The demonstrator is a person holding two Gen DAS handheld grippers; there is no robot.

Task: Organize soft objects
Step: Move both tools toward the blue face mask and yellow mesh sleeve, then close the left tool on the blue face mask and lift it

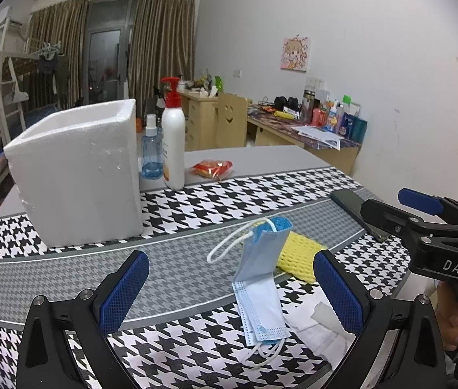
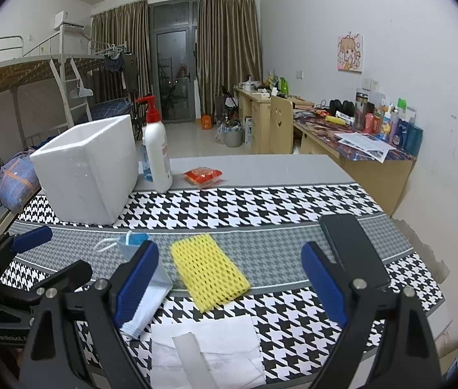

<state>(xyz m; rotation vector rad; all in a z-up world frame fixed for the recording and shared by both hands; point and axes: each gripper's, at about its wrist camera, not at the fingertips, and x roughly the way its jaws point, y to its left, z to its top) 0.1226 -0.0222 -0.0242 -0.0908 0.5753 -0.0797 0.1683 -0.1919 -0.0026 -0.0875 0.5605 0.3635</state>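
On a table covered with a black-and-white houndstooth cloth (image 2: 261,201), the soft things lie in the near half. A light blue face mask (image 1: 259,278) sits folded and partly propped up, its white ear loop (image 1: 225,246) curling to the left; just behind it on the right, touching or nearly so, lies a flat piece of yellow foam netting (image 2: 208,270). Nearest the camera, a sheet of white tissue paper (image 2: 209,350) lies on the cloth below the netting.

The left gripper (image 1: 230,291) hangs low over the cloth with its blue-padded jaws spread wide — the mask stands between them, untouched by either pad. The right gripper (image 2: 229,285) is likewise wide open and empty, its jaws to either side of the yellow netting in its own view, the left pad covering part of the mask.

A white foam box (image 1: 76,171), open at the top, stands far left on the cloth. Just right of it are a small blue spray bottle (image 1: 151,149) and a tall white pump bottle (image 1: 173,139) with a red head, and further right a red snack packet (image 1: 211,168) on the bare grey tabletop. A dark phone (image 2: 353,249) lies flat at the right side of the cloth — well apart from the soft things.
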